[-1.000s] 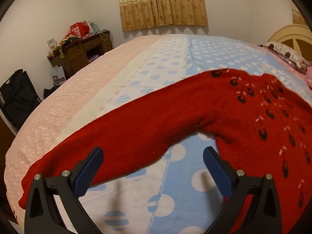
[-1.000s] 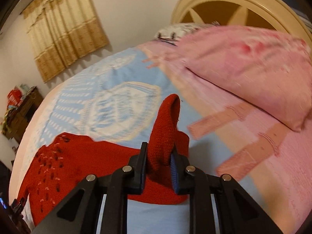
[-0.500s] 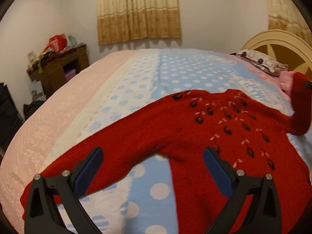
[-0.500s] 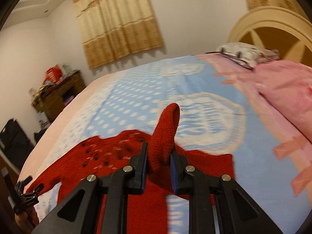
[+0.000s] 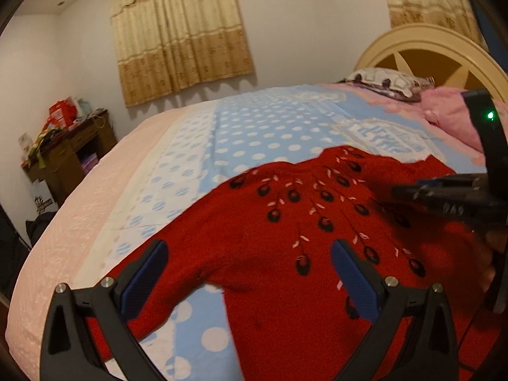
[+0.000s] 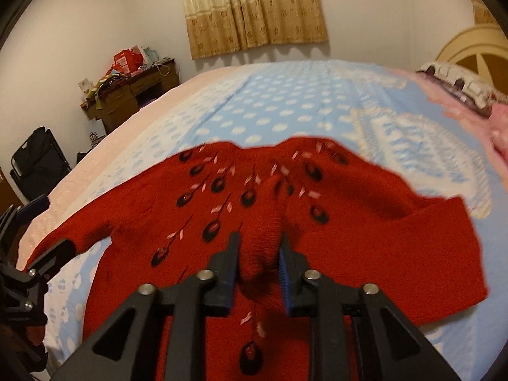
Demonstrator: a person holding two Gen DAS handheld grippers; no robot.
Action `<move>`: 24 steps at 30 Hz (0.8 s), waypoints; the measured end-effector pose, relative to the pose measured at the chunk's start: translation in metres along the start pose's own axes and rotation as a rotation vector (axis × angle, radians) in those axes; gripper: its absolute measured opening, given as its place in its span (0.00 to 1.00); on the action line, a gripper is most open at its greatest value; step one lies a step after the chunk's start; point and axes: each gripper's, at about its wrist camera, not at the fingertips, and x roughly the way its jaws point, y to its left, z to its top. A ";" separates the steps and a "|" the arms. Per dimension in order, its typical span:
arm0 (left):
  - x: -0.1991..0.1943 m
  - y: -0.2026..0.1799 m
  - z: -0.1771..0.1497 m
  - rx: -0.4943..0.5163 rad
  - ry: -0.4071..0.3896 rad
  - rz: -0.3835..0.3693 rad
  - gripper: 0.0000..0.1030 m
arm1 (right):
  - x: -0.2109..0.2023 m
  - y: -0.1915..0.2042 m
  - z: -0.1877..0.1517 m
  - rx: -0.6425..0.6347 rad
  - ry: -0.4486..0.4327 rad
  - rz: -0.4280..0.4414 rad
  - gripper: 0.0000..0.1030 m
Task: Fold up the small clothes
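My right gripper point(image 6: 257, 263) is clenched on a sleeve cuff point(image 6: 262, 247) of the red knit sweater point(image 6: 285, 209), which lies spread on the polka-dot bedspread point(image 6: 285, 108) across the middle of the frame. My left gripper point(image 5: 249, 273) hangs released above the other sleeve point(image 5: 177, 273), lower left in its view. The knit looks soft, thick and limp, so I expect it to sag and stretch; I'd pinch that sleeve near its cuff.
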 end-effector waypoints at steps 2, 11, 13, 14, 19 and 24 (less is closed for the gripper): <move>0.007 -0.006 0.002 0.004 0.021 -0.028 1.00 | -0.009 -0.002 -0.005 -0.012 -0.010 -0.001 0.70; 0.034 -0.048 0.013 0.010 0.124 -0.172 0.97 | -0.084 -0.068 -0.032 0.032 -0.121 -0.148 0.70; 0.044 -0.060 0.015 0.009 0.157 -0.192 0.92 | -0.097 -0.088 -0.041 0.076 -0.140 -0.196 0.70; 0.048 -0.064 0.015 0.011 0.167 -0.195 0.90 | -0.103 -0.098 -0.045 0.104 -0.152 -0.210 0.70; 0.072 -0.089 0.017 0.020 0.219 -0.219 0.75 | -0.114 -0.137 -0.064 0.231 -0.179 -0.246 0.71; 0.094 -0.104 0.012 0.039 0.290 -0.213 0.75 | -0.110 -0.148 -0.070 0.265 -0.180 -0.248 0.71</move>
